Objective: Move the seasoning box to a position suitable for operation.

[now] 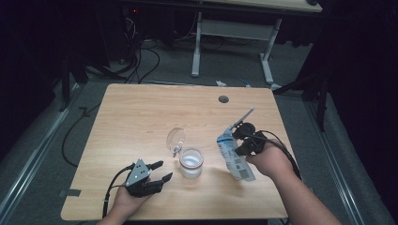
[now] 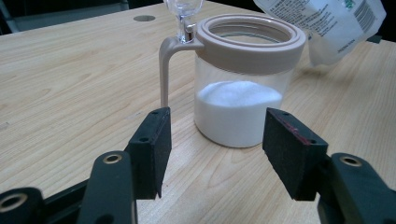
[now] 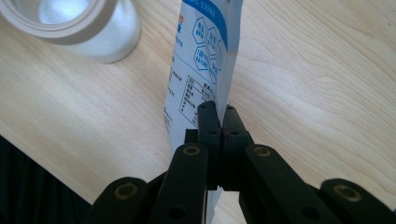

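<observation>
Right hand-held gripper (image 3: 218, 116) pinching pouch (image 3: 203, 60) beside jar (image 1: 191, 162), apparently tilted.

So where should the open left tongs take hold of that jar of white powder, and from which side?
Grip the jar low on its clear round wall, below the thick beige rim, coming in level from the left tongs' side. The handle and raised lid sit to one side, so the facing wall is free.

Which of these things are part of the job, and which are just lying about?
In the job:
jar of white powder
its open lid
printed pouch, pinched in the right tongs
left tongs, open beside the jar

Lying about:
white desk frame
floor cables
</observation>
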`<state>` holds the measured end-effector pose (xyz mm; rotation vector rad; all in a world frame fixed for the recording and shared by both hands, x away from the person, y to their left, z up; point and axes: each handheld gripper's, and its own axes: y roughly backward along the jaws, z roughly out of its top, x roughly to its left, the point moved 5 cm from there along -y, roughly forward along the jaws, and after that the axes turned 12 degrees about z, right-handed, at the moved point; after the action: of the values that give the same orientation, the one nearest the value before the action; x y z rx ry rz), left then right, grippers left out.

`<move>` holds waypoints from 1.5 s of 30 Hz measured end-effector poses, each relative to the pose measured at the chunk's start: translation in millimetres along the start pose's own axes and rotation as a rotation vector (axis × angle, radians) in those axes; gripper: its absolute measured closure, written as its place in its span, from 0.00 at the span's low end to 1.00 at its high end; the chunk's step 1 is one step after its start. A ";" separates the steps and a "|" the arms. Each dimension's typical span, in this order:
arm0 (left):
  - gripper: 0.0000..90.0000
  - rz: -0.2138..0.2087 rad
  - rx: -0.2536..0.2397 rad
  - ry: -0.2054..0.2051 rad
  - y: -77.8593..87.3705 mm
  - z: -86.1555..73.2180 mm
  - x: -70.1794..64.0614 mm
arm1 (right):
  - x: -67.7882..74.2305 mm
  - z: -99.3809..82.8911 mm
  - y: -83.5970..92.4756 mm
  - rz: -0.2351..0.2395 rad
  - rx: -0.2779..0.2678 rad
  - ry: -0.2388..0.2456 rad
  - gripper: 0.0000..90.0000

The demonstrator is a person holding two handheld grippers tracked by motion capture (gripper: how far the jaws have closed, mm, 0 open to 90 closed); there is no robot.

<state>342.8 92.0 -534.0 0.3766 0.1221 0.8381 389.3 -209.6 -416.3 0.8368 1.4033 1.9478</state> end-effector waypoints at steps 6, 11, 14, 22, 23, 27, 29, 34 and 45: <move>0.47 0.000 0.006 -0.003 -1.5 -1.2 -0.8 | -14.0 -3.2 -0.7 -0.004 -0.017 -0.033 1.00; 0.47 0.000 0.007 -0.002 -1.7 -1.4 -0.7 | -23.5 -5.5 -2.9 -0.009 -0.012 -0.050 1.00; 0.47 0.000 0.008 -0.002 -1.7 -1.5 -0.4 | -29.3 -7.1 -3.4 -0.015 -0.012 -0.065 1.00; 0.47 0.000 0.012 -0.001 -2.2 -2.1 -0.1 | -45.8 -10.9 -1.0 -0.043 -0.042 -0.099 1.00; 0.47 0.000 0.012 -0.002 -2.1 -2.1 0.0 | -47.6 -11.8 -1.6 -0.047 -0.044 -0.100 1.00; 0.47 -0.002 0.016 0.001 -1.9 -2.3 1.1 | -52.8 -15.4 -2.0 -0.047 -0.081 -0.120 1.00; 0.47 0.000 0.016 0.002 -2.5 -2.7 1.6 | -54.1 -17.5 -1.7 -0.054 -0.096 -0.122 1.00; 0.47 0.005 0.015 0.007 -2.8 -2.8 3.4 | -55.1 -22.3 -1.7 -0.051 -0.157 -0.128 1.00; 0.48 0.045 0.011 0.025 0.4 -2.1 18.2 | -48.4 -33.4 -3.7 -0.061 -0.277 -0.102 1.00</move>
<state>354.2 106.4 -535.0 0.3809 0.1416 0.8872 394.3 -265.1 -435.3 0.7431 1.0578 1.9663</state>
